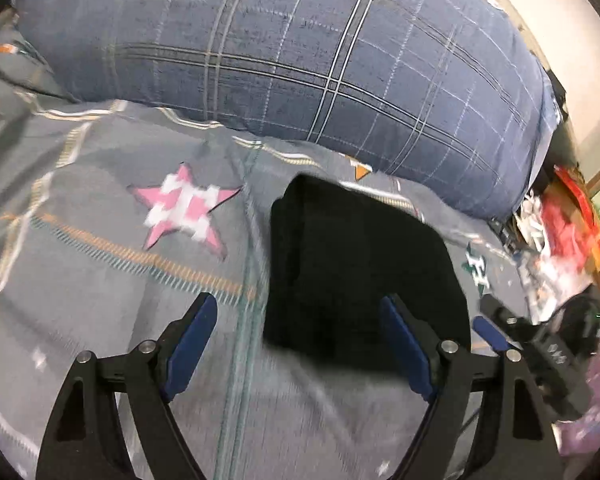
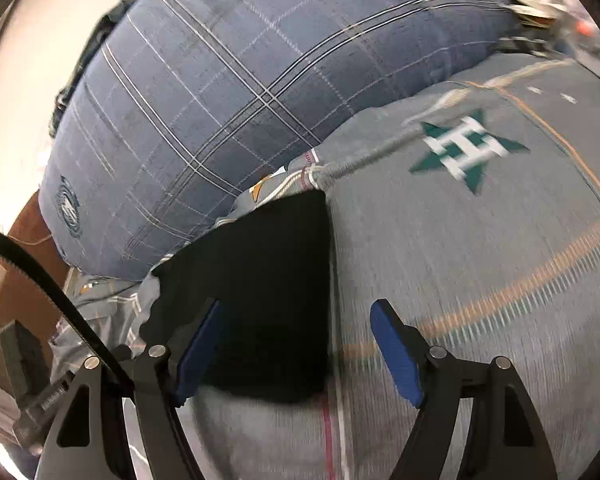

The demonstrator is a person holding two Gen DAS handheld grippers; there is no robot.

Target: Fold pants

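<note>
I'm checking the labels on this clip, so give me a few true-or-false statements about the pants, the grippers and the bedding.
1. The black pants lie in a compact folded bundle on the grey bedspread. True.
2. The left gripper is clamped on the pants. False: its jaws stand wide open and hold nothing.
3. A blue plaid pillow lies just beyond the pants. True.
4. The right gripper is shut. False: it is open, with its left finger over the pants and its right finger over the bedspread.
5. The pink star is printed on the pillow. False: it is on the bedspread, left of the pants.
</note>
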